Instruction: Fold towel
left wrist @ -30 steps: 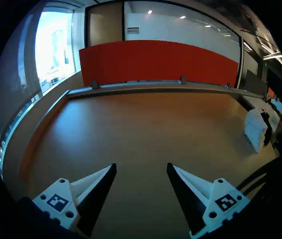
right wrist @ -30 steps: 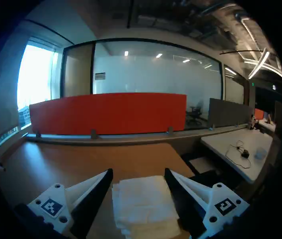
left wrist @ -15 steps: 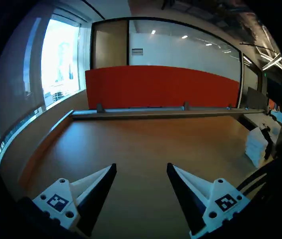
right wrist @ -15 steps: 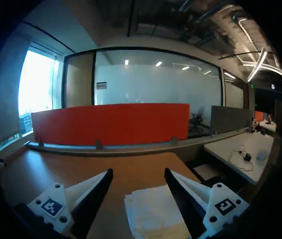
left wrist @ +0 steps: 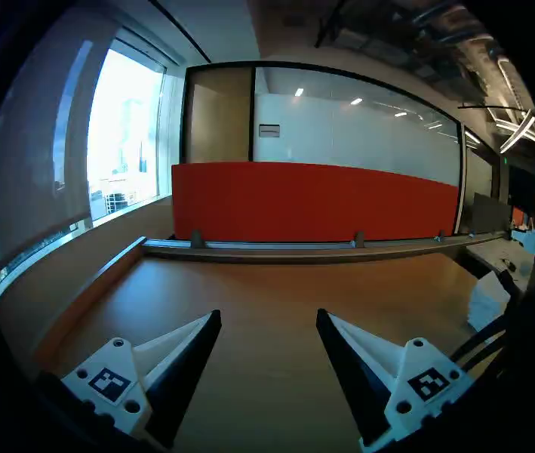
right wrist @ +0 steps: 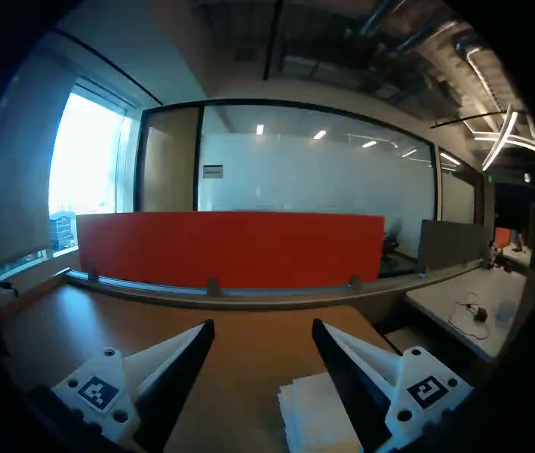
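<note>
Fingers of the left gripper (left wrist: pixel 267 312) stand spread and empty over the table (left wrist: pixel 267 279); its view has tipped upward, leaving the folded towel (left wrist: pixel 486 302) at 3 o'clock. Right gripper (right wrist: pixel 262 323), likewise spread, has backed off, the towel dropping to 5 o'clock: folding looks finished.

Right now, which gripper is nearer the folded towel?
Right. The towel lies close beneath the right gripper, beside one finger; from the left gripper it sits farther off to the side.
</note>
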The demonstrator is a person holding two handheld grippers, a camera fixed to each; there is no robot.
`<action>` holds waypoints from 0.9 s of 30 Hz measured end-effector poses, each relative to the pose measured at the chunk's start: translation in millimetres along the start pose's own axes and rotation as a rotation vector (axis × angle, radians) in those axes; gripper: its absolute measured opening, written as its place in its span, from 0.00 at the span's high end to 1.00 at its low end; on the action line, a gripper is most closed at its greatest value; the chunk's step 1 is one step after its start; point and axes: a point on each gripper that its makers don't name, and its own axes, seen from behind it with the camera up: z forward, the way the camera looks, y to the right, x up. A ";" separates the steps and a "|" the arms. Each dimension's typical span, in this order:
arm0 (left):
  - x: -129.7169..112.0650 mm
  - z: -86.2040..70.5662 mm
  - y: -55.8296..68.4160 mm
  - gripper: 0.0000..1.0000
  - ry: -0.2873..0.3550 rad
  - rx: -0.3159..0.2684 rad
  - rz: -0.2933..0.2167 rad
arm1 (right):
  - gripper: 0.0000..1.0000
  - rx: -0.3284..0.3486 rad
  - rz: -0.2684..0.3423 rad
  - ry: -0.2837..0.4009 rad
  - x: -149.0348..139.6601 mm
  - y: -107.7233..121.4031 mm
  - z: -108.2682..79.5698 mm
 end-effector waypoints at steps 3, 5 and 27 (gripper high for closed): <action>6.9 1.9 -3.0 0.06 0.019 0.003 -0.013 | 0.00 0.016 -0.008 0.003 1.1 -15.2 3.0; 12.7 3.0 -5.4 0.07 0.035 0.005 -0.012 | 0.00 0.023 -0.013 0.006 3.1 -24.8 5.1; 35.3 6.3 -18.2 0.07 0.129 0.021 -0.046 | 0.00 0.060 -0.023 0.004 6.6 -94.8 14.3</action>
